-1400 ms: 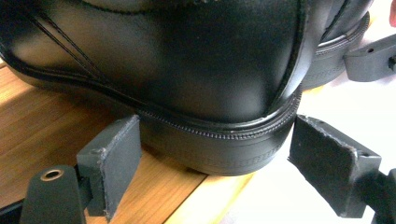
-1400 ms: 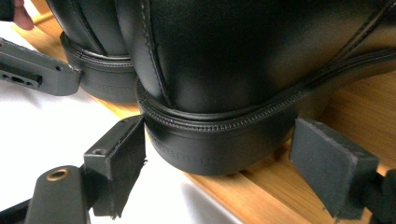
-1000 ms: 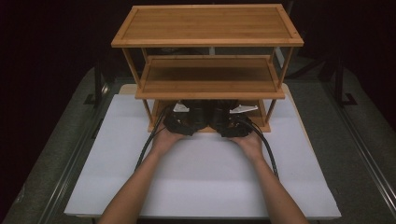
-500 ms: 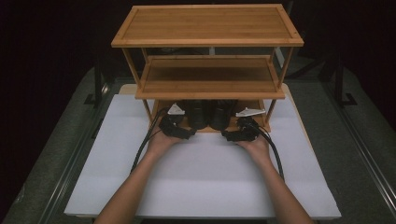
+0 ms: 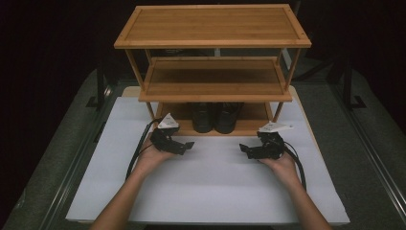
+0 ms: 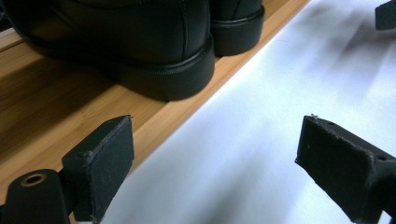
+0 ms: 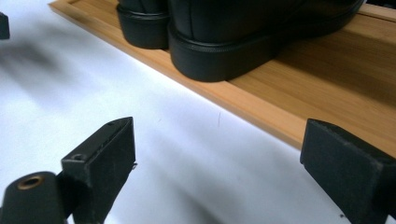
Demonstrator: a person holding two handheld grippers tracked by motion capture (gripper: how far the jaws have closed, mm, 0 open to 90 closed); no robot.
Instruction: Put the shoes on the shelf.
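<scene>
Shoes: 2 black shoes (image 5: pixel 216 116) stand side by side on the bottom shelf (image 5: pixel 249 125) of the rack, heels toward the person, heels close to the shelf's front edge.
Why there: heels out at the front edge is likely the storage pose, and it leaves the backs easy to reach from the table side.
Rack: 1 bamboo shoe rack (image 5: pixel 213 26) with 3 shelves; the top and middle shelves are bare.
Mat: 1 white mat (image 5: pixel 206 191) covers the table under the rack and hands.
Left gripper (image 5: pixel 182 146): released, jaws wide apart, grasping nothing; it sits over the mat just in front of the rack, left of the shoes.
Right gripper (image 5: pixel 246 149): released too, jaws spread and bare; over the mat, right of the shoes.
Why held so: the 2 grippers sit apart from the shoes on either side with jaws angled inward, which reads as a hands-off pose, the pair judged already set down.
Left gripper view: 1 heel (image 6: pixel 154 60) looms near, the 2nd behind it, both on the wood.
Right gripper view: the same 2 heels (image 7: pixel 219 51), touching the shelf, clear of the jaws.
Count: 2 shoes, 2 grippers, 2 hands, 1 rack, 1 mat.
</scene>
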